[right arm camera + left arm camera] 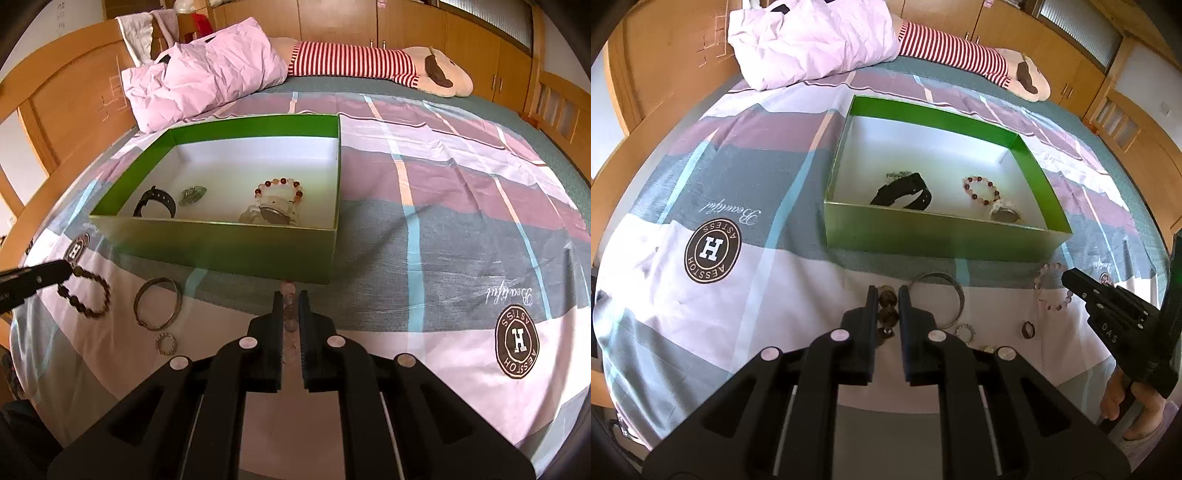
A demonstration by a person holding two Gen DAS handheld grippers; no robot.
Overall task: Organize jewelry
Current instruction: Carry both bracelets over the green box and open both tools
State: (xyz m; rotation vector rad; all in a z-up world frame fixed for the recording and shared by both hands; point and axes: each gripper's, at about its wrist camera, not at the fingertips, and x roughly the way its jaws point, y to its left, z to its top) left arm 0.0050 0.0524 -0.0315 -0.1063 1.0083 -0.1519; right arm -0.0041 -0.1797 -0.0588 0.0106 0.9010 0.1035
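Two grippers, each with beads between its fingers, in front of the green box (938,236).

The left gripper (888,295) pinches the dark bead bracelet (86,295). The right gripper (291,299) is nearly closed around the pale pink bracelet (1052,291); whether it squeezes is hard to tell. Its fingers hide most beads.

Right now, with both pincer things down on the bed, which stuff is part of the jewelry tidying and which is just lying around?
Part of the job:
green box
dark bead bracelet, at the left gripper
pale pink bead bracelet, at the right gripper
metal bangle
small rings

Just lying about:
pink pillow
striped plush toy
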